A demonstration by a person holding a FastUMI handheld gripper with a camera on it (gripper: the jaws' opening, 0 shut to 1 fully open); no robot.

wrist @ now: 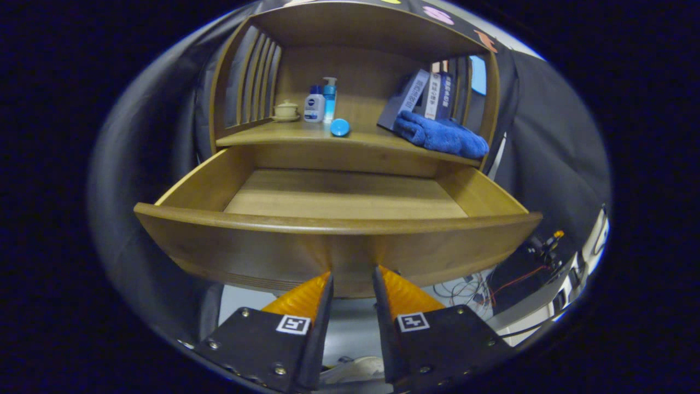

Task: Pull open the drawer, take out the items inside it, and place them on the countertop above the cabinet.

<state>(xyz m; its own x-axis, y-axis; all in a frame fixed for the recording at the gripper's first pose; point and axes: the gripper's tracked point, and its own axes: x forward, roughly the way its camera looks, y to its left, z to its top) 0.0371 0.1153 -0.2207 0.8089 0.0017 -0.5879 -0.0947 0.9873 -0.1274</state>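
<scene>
The hand-held gripper [353, 272] stood partly open at the front of the stiff, smooth wooden drawer [339, 241], pulled out and apparently empty, with no handle visible.

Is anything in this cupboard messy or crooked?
The books lean sideways behind a crumpled blue towel on the countertop. The drawer hangs open, with the hand-held gripper at its front.

Claw [353, 269] fingers narrowly parted, level
</scene>
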